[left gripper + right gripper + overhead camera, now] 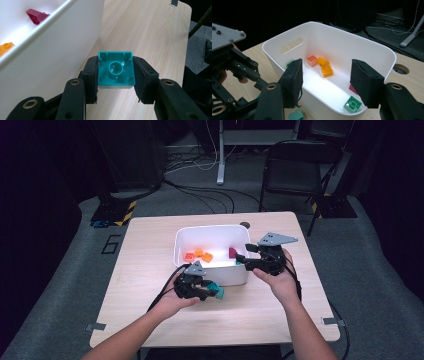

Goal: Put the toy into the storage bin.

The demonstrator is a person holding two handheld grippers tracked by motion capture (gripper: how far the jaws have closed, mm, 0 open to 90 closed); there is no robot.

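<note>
Teal brick (115,70) sits clamped between the left gripper's (116,75) pads, hollow underside facing the camera, held over the wooden table (150,250) just beside the white bin (200,234); right gripper (325,82) hovers at the bin's rim, jaws apart, nothing between them

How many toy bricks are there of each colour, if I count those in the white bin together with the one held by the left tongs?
Teal: 2, a teal brick in the left tongs and a green-teal brick in the white bin
Orange: 2, an orange brick and an orange slope brick
Red-orange: 1, a red-orange brick
Dark red: 1, a dark red brick
Total: 6
</note>
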